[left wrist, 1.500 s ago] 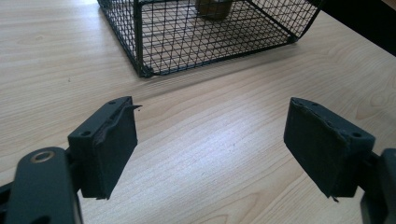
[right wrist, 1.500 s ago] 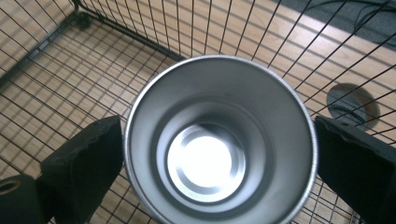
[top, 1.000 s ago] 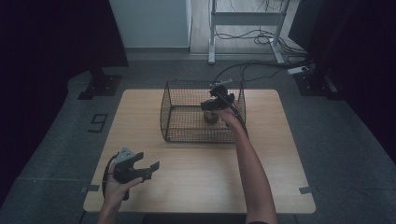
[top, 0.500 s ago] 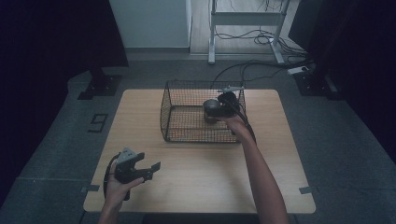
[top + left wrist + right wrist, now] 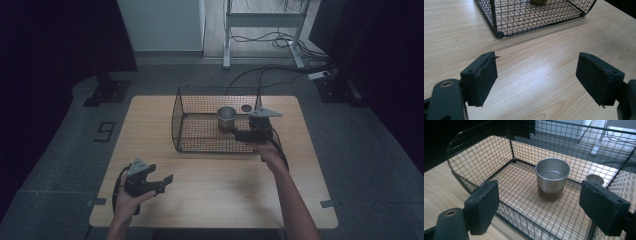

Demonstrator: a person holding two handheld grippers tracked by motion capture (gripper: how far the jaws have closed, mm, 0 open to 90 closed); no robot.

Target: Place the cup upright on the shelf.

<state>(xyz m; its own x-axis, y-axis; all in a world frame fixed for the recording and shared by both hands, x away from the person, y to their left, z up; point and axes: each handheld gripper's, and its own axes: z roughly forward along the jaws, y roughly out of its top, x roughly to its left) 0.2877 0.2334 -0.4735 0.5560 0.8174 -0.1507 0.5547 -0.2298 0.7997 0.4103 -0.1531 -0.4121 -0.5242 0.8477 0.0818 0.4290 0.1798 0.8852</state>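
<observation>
The shiny steel cup [image 5: 227, 117] stands upright inside the black wire mesh basket [image 5: 176, 115], toward its far right corner, on the pale wooden bench [image 5: 225, 200]. The right tongs [image 5: 239, 135] hang by the basket's near right wall; they have just been closing, yet they stand apart with nothing between them. The left tongs [image 5: 167, 181] wait apart over bare bench, well away. A small round disc [image 5: 246, 107] lies, I think, just outside the mesh. A careless sweep could snag the wire and drag the basket, or clip the cup's rim and tip it.
</observation>
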